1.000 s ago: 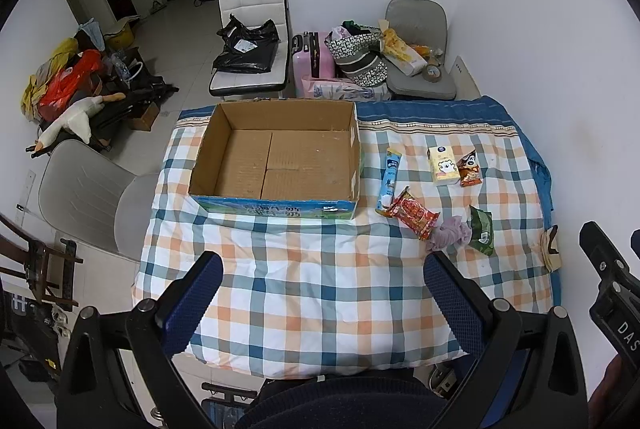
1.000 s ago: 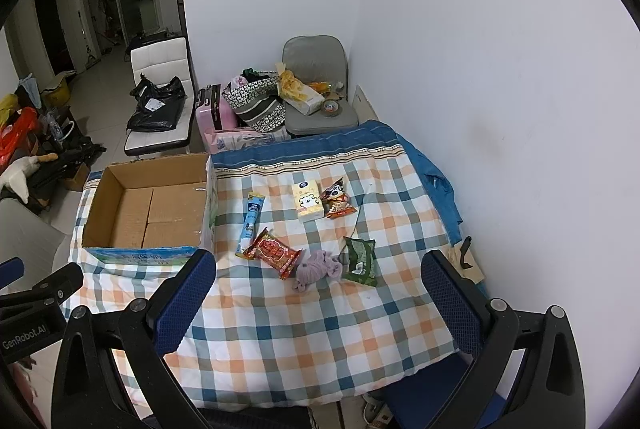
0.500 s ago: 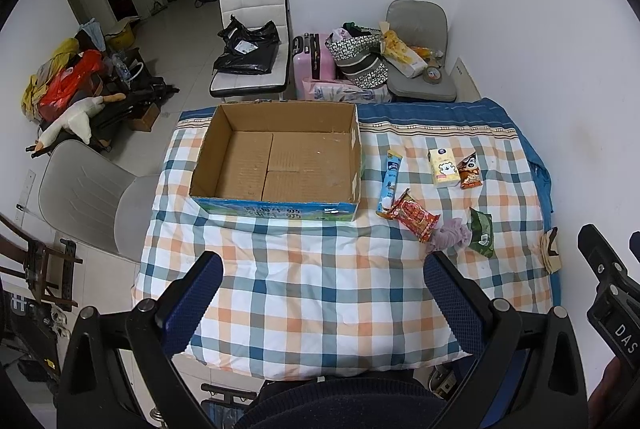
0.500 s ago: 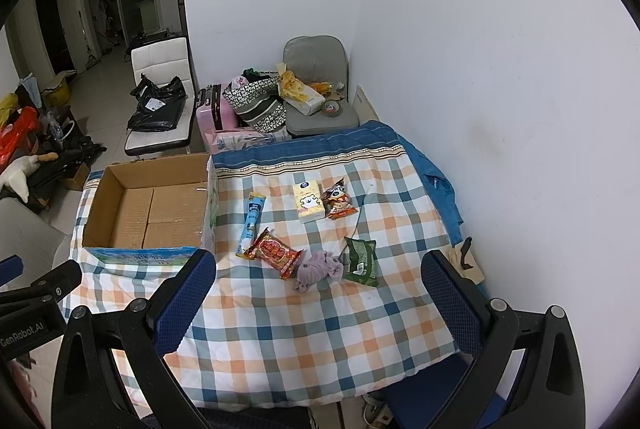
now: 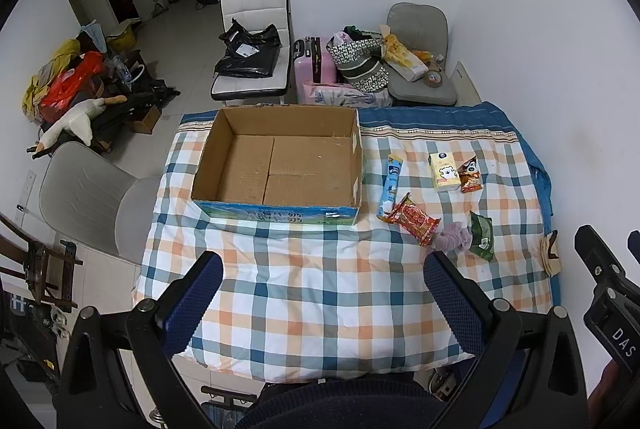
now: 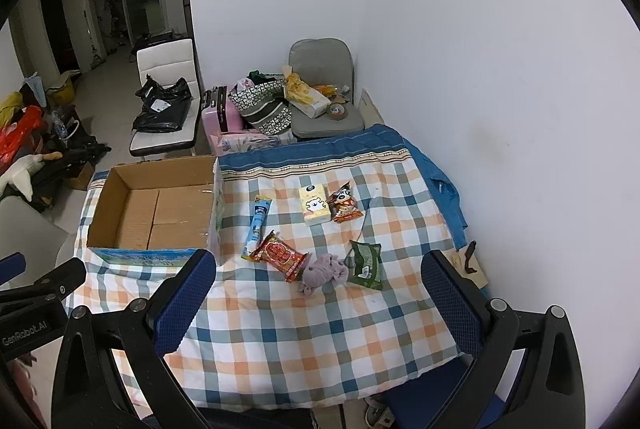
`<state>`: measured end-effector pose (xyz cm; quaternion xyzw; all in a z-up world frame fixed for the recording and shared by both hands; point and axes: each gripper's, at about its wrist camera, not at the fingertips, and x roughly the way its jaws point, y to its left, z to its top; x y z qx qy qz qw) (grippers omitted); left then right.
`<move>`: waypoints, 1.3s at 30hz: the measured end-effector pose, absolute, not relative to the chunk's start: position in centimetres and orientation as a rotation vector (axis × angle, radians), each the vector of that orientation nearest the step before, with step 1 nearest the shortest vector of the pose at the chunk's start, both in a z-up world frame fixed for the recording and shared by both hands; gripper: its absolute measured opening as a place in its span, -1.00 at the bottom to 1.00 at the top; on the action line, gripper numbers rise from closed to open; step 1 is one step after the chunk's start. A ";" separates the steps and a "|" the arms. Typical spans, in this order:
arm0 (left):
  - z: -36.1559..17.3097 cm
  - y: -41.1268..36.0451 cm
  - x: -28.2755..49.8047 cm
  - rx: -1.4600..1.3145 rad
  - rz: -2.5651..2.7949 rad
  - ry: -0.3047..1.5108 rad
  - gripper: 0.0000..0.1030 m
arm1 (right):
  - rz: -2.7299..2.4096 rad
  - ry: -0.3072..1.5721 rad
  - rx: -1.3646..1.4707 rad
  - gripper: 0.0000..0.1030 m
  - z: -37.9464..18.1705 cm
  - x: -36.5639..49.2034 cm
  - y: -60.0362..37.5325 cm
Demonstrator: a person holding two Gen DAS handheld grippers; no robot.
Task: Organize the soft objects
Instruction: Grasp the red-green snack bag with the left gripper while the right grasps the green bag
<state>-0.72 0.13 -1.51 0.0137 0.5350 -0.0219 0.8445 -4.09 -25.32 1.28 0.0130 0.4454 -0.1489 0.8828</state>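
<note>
An empty cardboard box (image 5: 280,165) (image 6: 156,209) sits on the left of the checked table cover (image 5: 320,289). To its right lie a blue tube pack (image 5: 391,185), a red snack pack (image 5: 414,219), a crumpled purple cloth (image 5: 452,239) (image 6: 322,271), a green pack (image 5: 482,235), a yellow tissue pack (image 5: 443,172) and an orange snack bag (image 5: 469,177). My left gripper (image 5: 324,293) is open and empty, above the table's near edge. My right gripper (image 6: 320,289) is open and empty, held above the near right part, short of the purple cloth.
A grey chair (image 5: 88,197) stands left of the table. Beyond the far edge stand a white chair with a black bag (image 5: 252,57), a pink suitcase (image 5: 312,69) and a grey chair with bags (image 5: 416,69). A white wall (image 6: 500,69) runs along the right.
</note>
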 end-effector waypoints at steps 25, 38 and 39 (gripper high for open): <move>-17.1 -10.5 11.9 -0.010 -0.221 1.413 1.00 | -0.353 1.151 0.378 1.00 -13.2 2.6 -39.7; -38.9 -17.2 19.8 -0.385 -0.134 1.898 0.85 | -0.403 1.482 0.546 1.00 -36.0 10.8 -50.9; -40.2 -17.5 20.0 -0.403 -0.111 1.928 0.86 | -0.401 1.499 0.558 1.00 -37.3 11.2 -51.4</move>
